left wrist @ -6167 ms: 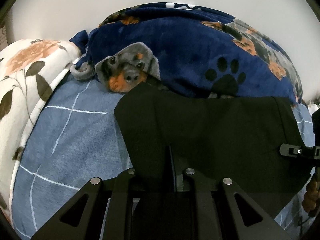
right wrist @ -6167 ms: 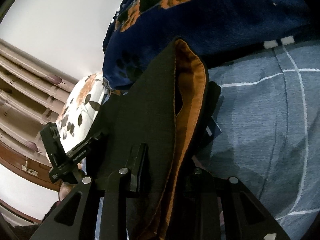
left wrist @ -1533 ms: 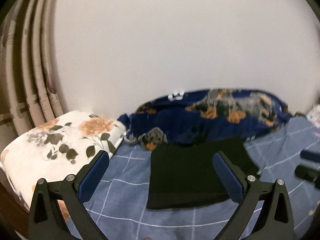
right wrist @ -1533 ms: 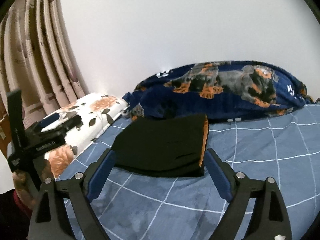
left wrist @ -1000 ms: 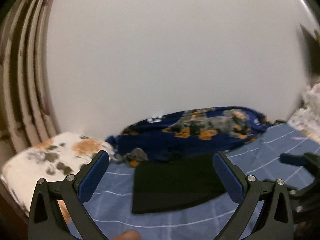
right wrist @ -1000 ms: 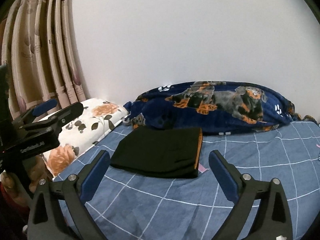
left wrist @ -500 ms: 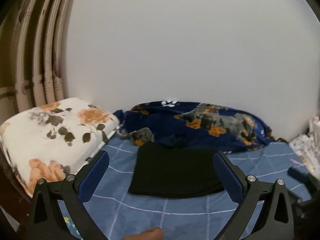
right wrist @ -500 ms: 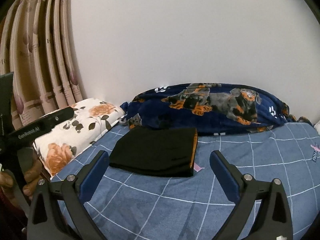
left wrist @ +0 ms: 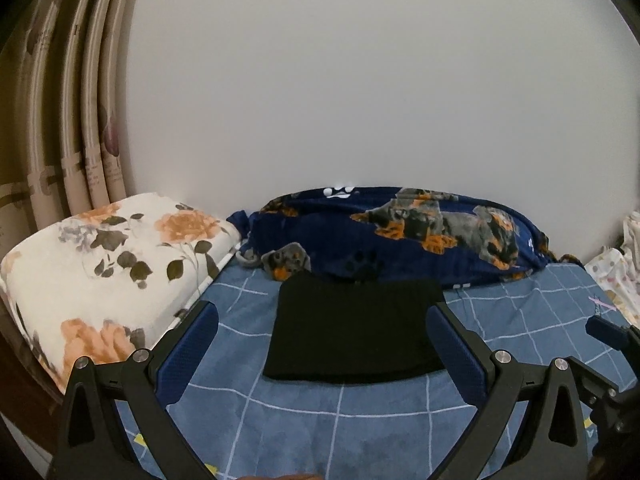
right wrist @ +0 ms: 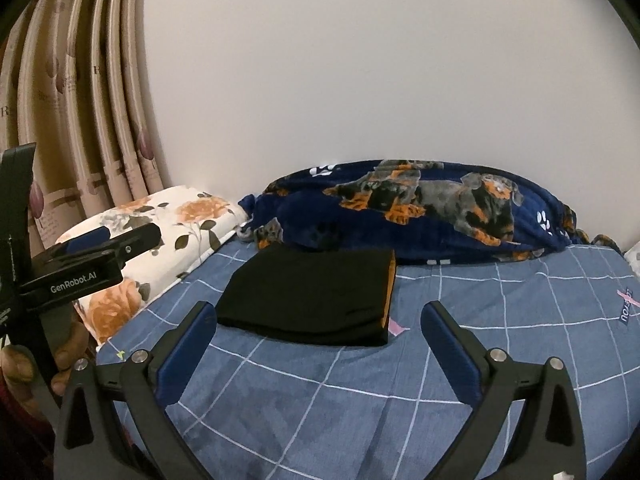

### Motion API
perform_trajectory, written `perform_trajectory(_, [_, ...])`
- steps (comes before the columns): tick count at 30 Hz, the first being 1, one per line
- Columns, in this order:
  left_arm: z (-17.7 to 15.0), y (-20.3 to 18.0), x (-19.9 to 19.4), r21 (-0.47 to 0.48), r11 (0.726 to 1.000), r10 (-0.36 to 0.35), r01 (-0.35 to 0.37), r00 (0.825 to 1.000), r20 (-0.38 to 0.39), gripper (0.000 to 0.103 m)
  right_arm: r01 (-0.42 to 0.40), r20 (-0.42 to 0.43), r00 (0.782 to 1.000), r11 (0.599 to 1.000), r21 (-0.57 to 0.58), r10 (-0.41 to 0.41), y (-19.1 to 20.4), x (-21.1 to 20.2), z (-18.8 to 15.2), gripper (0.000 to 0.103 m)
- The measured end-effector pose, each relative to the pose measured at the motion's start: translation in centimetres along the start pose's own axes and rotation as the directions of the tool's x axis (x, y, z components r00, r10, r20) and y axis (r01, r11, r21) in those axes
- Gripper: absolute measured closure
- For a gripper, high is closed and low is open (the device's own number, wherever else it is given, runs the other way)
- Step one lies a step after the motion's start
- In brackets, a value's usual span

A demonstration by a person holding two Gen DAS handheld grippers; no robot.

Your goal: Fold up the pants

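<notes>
The black pants (left wrist: 356,330) are lying folded into a flat rectangle on the bed (left wrist: 340,432), on its blue sheet with white grid lines. Their far edge is sitting just beside the navy dog-print blanket (left wrist: 400,236), which is bunched along the wall. In the right wrist view an orange lining is showing along the right edge of the pants (right wrist: 316,296).

The left claw (left wrist: 322,344) is hovering above the near part of the bed with its 2 blue-padded fingers (left wrist: 188,354) spread wide apart, gripping nothing. The right claw (right wrist: 316,344) is likewise standing wide apart and empty, well short of the pants. Neither claw is touching the fabric.

A floral pillow (left wrist: 104,264) is resting at the left side of the bed, beside the blanket, and a pleated curtain (right wrist: 80,112) is hanging behind it.
</notes>
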State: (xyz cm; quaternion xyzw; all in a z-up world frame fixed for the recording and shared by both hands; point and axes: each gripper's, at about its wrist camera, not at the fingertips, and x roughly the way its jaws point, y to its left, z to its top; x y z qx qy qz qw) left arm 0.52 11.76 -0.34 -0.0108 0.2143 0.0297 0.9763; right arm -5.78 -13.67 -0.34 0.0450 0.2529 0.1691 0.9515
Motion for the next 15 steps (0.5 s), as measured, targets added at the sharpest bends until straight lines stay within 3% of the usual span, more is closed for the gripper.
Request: perform_trajectory(15, [-1.0, 0.3, 1.2, 0.015, 1.000, -0.003, 0.004, 1.000, -0.022, 0.000, -0.016, -0.056, 0.998, 1.000, 0.002, 0.016, 0.3, 1.2, -0.8, 0.001])
